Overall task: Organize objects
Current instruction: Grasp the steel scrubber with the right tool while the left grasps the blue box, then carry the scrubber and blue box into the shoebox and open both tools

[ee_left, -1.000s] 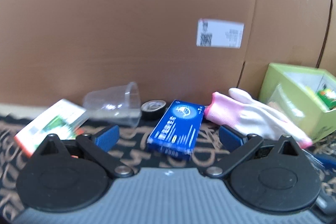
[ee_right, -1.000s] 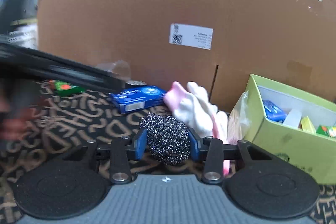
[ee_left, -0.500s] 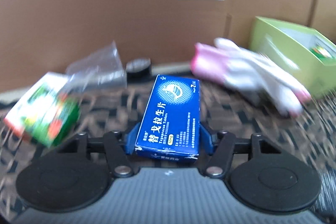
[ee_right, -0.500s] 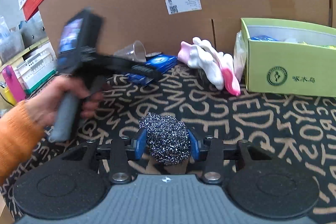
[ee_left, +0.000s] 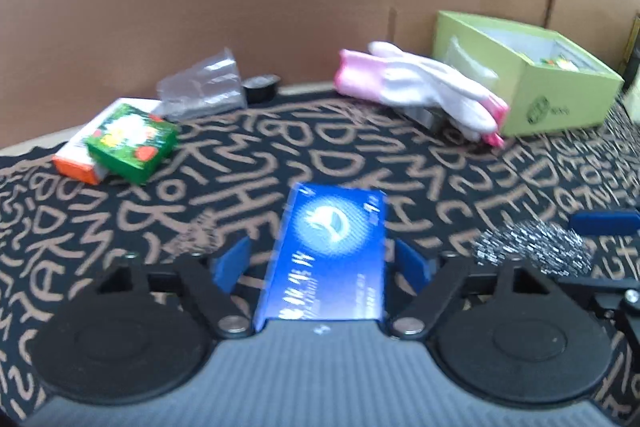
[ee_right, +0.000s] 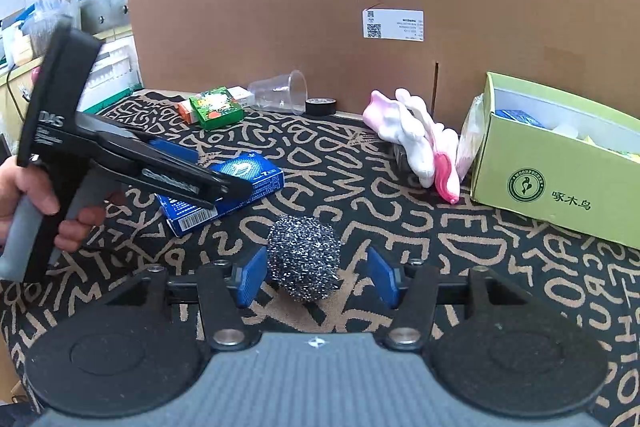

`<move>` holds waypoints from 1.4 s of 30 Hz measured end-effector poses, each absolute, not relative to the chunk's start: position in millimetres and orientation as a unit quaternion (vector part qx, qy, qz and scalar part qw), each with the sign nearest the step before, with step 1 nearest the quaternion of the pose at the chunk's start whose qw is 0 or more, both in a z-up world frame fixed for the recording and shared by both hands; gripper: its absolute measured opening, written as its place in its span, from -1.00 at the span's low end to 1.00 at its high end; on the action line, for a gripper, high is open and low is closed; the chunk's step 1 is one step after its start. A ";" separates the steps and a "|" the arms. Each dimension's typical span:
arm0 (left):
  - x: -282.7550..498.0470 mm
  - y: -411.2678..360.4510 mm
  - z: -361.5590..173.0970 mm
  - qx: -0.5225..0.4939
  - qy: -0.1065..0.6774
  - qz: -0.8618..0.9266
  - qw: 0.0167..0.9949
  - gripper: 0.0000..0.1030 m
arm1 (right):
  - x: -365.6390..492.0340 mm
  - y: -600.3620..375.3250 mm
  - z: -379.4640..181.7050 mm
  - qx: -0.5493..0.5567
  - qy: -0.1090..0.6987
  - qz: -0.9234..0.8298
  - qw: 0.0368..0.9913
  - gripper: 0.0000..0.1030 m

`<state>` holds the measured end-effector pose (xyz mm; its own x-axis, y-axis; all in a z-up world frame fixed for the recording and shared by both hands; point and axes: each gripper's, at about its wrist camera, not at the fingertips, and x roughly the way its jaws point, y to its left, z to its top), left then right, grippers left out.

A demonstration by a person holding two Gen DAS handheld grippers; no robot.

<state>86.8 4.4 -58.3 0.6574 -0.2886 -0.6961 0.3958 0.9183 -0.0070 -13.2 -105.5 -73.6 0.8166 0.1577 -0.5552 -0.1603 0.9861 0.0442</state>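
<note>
Left wrist view: your left gripper (ee_left: 324,263) has its jaws spread wide around the blue box (ee_left: 328,251), which lies loose on the table (ee_left: 240,167).

Right wrist view: your right gripper (ee_right: 316,277) brackets the steel scourer (ee_right: 304,253), jaws parted, not clamping. Both look just set down; next, likely retreat.

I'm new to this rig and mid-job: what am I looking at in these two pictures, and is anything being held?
No robot here: a person holds a two-finger gripper in each hand, each with a camera looking along its fingers. One picture is from the left gripper, the other from the right gripper. Both look open: the blue box and the steel scourer sit between the fingers with gaps showing, on the patterned cloth. Also there: a green carton, pink-white gloves, a clear cup, a tape roll, a green packet.
</note>
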 end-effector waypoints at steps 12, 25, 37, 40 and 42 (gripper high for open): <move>80.1 -7.2 -65.9 0.101 0.366 -0.184 0.907 0.42 | 1.9 -95.2 -88.2 0.004 0.309 0.101 0.946 -0.12; 68.7 -37.3 -13.5 0.042 0.326 -0.235 0.915 0.08 | -11.8 -127.2 -73.3 0.058 0.270 0.087 0.957 -0.27; 92.8 -165.4 59.2 0.030 0.249 -0.329 0.911 0.08 | -27.7 -225.7 -16.9 0.046 0.171 -0.052 0.983 -0.27; 109.1 -195.4 60.1 0.033 0.239 -0.320 0.916 0.09 | -19.7 -249.2 -9.8 0.042 0.148 -0.095 0.983 -0.27; 123.1 -210.1 56.2 0.027 0.246 -0.319 0.915 0.09 | -10.2 -265.1 -8.5 0.039 0.137 -0.120 0.982 -0.27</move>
<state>123.1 -210.1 56.2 0.6762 -0.5700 -0.4668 0.5966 0.7954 -0.1070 -10.2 -265.1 -8.5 0.9335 -0.2251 -0.2790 0.2465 0.9682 0.0434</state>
